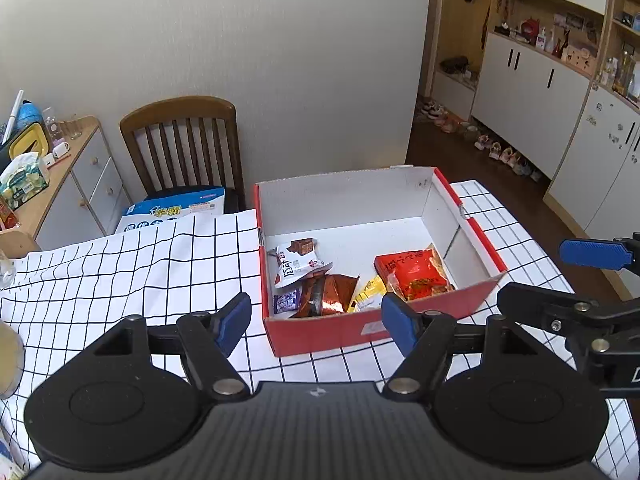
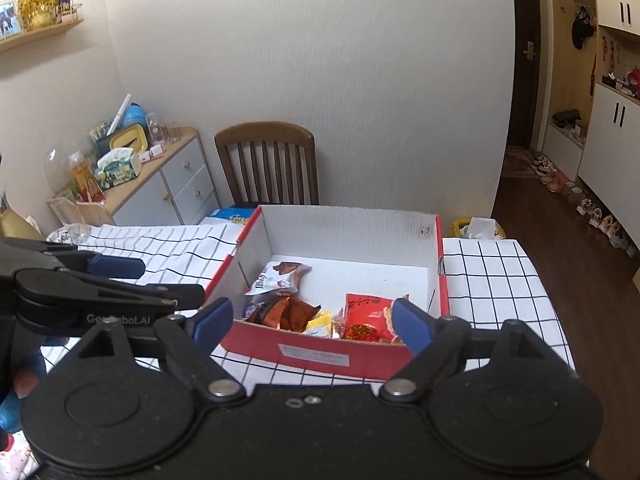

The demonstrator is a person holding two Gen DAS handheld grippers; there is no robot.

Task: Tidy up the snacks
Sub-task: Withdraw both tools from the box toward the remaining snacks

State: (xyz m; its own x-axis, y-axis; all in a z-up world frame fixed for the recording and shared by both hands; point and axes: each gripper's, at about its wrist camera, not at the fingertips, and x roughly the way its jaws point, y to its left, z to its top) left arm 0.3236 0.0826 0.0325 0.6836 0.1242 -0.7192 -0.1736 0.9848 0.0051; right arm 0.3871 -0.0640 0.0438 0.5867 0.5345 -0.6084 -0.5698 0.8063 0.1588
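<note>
Snack packets (image 1: 412,276) lie in the red cardboard box (image 1: 332,330) on the checked bench (image 1: 120,276) (near edge); left gripper (image 1: 316,320) and right gripper (image 2: 312,322) hover with jaws released, nothing between them.

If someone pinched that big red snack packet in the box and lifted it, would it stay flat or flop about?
The red packet looks like thin crinkled film, so it would probably sag and crackle rather than stay flat. It seems puffy and likely light for its size. Its glossy surface might slip between pads, and whatever is inside could crush.

Black left gripper (image 1: 316,320), right gripper (image 2: 312,322); blue-padded jaws.
</note>
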